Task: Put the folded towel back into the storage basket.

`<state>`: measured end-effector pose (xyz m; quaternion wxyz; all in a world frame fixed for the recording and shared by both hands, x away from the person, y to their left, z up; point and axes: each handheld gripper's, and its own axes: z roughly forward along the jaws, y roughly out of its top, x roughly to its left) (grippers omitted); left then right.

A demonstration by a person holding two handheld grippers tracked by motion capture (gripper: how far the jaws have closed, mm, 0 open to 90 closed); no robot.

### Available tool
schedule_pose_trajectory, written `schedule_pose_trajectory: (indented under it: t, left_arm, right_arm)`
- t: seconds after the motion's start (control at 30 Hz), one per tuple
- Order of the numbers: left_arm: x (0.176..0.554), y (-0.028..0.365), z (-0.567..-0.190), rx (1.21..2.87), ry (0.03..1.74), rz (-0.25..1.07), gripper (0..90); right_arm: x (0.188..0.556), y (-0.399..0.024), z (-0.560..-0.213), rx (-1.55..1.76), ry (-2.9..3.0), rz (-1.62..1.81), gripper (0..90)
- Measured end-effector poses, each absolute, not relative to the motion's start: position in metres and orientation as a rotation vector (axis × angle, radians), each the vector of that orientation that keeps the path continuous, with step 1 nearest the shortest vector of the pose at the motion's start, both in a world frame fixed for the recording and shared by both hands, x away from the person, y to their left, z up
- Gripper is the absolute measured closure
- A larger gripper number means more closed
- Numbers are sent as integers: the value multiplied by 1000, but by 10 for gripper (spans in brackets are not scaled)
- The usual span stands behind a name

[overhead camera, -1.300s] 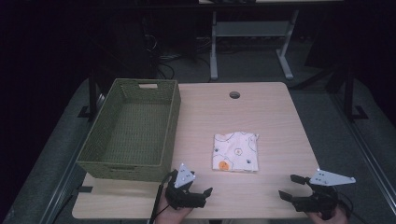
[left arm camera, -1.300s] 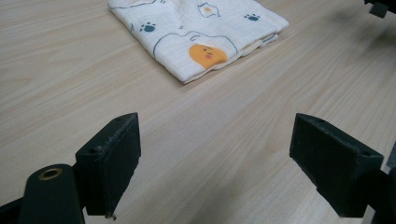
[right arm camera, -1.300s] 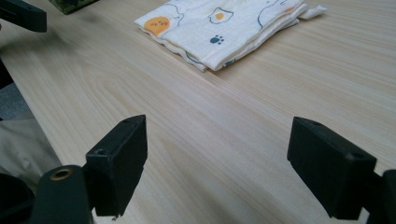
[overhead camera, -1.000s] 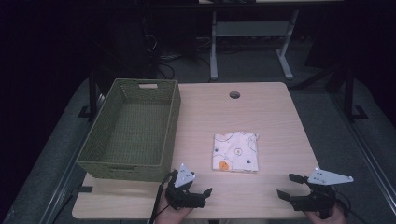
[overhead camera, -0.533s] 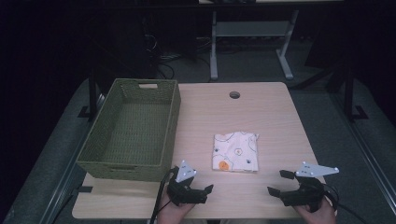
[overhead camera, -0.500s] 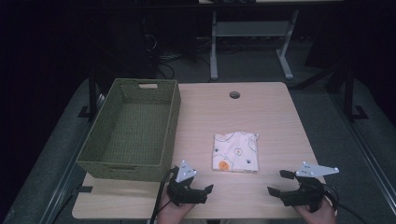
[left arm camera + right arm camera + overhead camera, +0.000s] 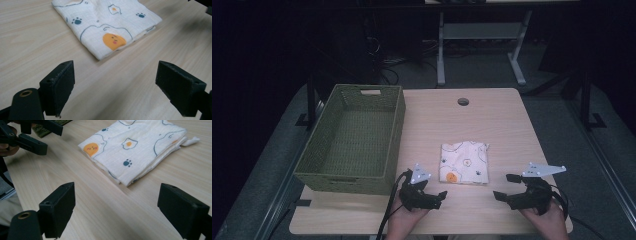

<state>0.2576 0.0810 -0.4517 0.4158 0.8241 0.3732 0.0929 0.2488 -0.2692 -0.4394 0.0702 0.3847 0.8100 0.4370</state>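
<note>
While both tongs [image 7: 439, 194] [image 7: 504, 187] gape empty, the folded cloth [image 7: 463, 162] lies just beyond.

Right gripper [image 7: 503, 186] shifted leftward along near table edge, now closer to folded cloth [image 7: 464, 162], its grey plate swung round toward cloth too; jaws just opened wider, nothing between them. Left gripper [image 7: 438, 196] edged slightly toward cloth's orange-print corner, wrist turned a little.
</note>
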Motion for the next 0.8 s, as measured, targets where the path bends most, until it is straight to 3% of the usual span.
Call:
schedule_pose_trajectory:
  t: [0.8]
  left_arm:
    - [302,45,-439,2086,987,238,165]
  right_arm:
    - [313,-253,-429,1206,2538,1276,151]
